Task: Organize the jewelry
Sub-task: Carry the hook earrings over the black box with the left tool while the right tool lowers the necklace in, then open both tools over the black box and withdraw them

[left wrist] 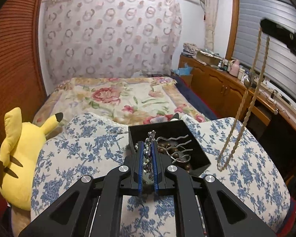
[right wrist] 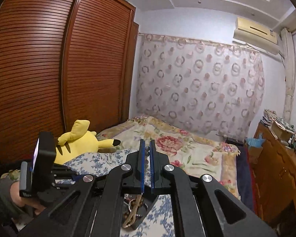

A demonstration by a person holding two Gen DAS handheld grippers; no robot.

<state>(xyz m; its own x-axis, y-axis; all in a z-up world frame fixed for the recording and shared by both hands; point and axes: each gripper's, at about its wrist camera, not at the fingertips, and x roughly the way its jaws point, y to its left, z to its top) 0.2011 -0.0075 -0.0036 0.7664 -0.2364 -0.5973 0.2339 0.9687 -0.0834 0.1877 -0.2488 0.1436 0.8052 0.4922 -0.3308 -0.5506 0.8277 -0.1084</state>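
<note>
The right gripper, jaws clamped on a twisted rope necklace, holds it high so the doubled chain hangs straight down, its bottom loop off the right edge of the black jewelry box on the blue-flowered cushion. The left gripper, nearer the box, is closed on a beaded silver piece over its front left corner. Lowering the necklace in likely calls for a leftward shift.
</note>
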